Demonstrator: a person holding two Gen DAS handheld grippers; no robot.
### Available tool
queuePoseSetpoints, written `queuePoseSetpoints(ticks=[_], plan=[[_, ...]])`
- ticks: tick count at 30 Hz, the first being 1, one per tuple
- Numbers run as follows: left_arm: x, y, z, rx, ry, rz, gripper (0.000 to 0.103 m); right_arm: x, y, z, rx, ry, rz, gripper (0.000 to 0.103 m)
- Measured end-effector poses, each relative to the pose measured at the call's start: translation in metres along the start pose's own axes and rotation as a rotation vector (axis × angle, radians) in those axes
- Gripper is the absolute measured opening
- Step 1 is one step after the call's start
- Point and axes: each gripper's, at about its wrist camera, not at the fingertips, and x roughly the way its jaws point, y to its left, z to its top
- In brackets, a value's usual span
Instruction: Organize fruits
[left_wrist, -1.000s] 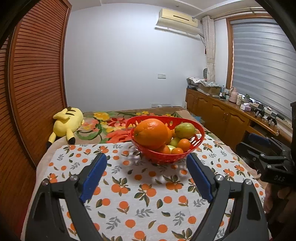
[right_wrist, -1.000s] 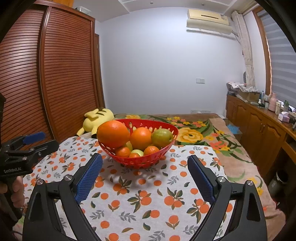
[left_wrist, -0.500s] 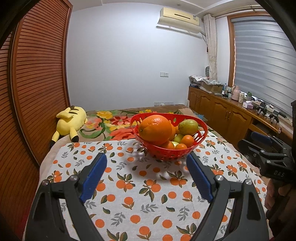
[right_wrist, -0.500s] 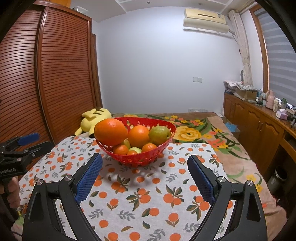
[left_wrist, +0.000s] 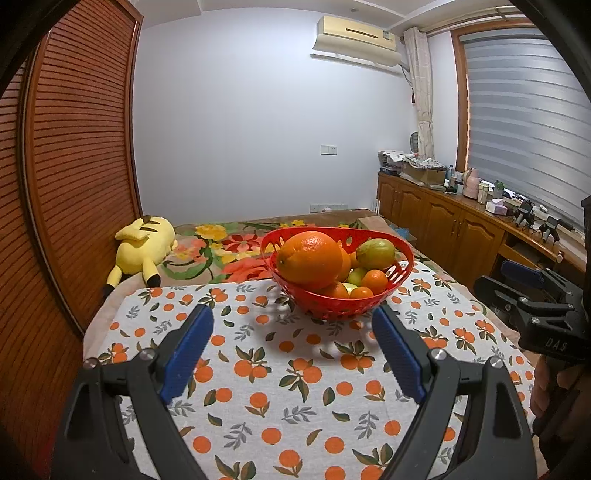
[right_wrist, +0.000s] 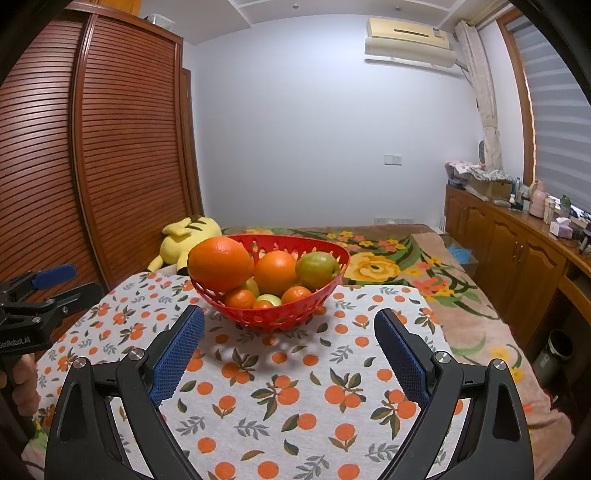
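Left gripper (left_wrist: 291, 328) spread wide, empty, over orange-print tablecloth (left_wrist: 258, 398). Red perforated plastic fruit basket (left_wrist: 343, 306) straight ahead toward far edge, big orange (left_wrist: 309, 258) on its left rim. Right gripper (right_wrist: 288, 328) equally wide, empty, about equally near.

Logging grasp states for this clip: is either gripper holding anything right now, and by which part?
Nothing is held. The left gripper and right gripper are both open and empty, short of the red basket of fruit.
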Motion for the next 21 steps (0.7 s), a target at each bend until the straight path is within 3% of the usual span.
queuePoseSetpoints(ticks=[21], plan=[[-0.0042, 0.0004, 0.0009, 0.002, -0.004, -0.003, 0.089, -0.0047, -0.0039, 0.002, 0.002, -0.011, -0.008, 0.095]])
